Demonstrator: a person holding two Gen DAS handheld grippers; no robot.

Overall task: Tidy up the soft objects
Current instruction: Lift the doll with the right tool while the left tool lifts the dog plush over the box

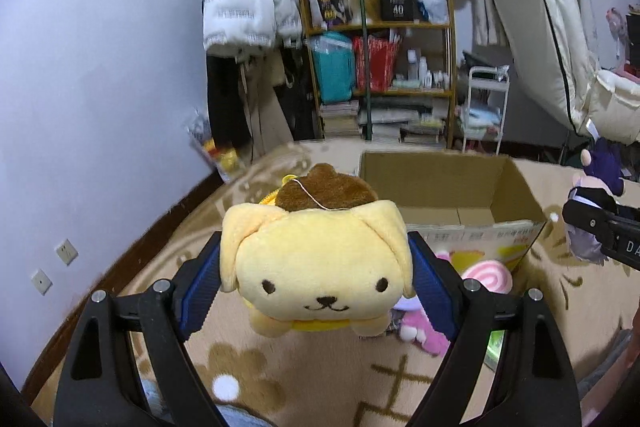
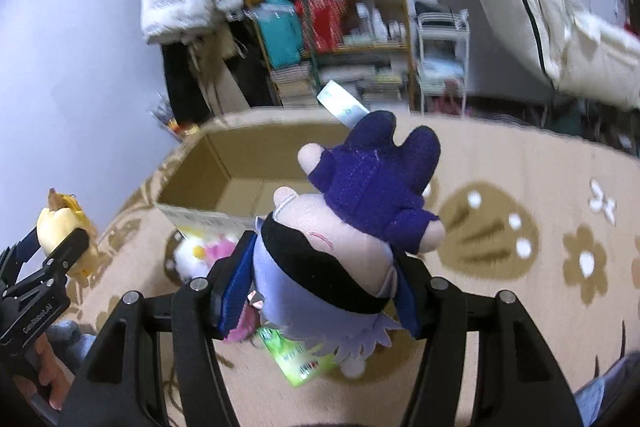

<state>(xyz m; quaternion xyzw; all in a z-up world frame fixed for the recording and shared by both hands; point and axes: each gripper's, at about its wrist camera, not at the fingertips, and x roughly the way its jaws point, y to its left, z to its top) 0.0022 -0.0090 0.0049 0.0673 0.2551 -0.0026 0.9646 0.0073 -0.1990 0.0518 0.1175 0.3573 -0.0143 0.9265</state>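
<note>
Two hand-held grippers, each carrying one soft toy above a patterned rug (image 1: 328, 379), with an open cardboard box (image 1: 440, 187) as the reference landmark.

Left wrist view: the left gripper (image 1: 316, 279) is clamped on a yellow dog plush (image 1: 320, 263); its blue pads (image 1: 200, 291) press against both sides of the toy's body. The plush faces the camera, its brown cap pointing toward the box, and it hangs clear of the rug on the near side of the box. The box stands upright with its flaps open and its interior bare as far as can be seen. Against the near wall of the box, on the rug, lie a pink-and-white swirl toy (image 1: 488, 279) and a pink plush (image 1: 420, 335), partly hidden behind the gripper finger.

Right wrist view: the right gripper (image 2: 320, 287) is closed on a doll plush in purple clothing (image 2: 360, 219); the pads grip its pale head with the black band, and the purple body and a white tag point away toward the box. The doll is held off the rug, on the near side of the box and to its right. A green packet (image 2: 300, 363) lies on the rug below the doll.

Beyond the box stand a wooden shelf (image 1: 380, 67) filled with books and bags, and a white padded jacket (image 1: 248, 3) hanging to its left.
</note>
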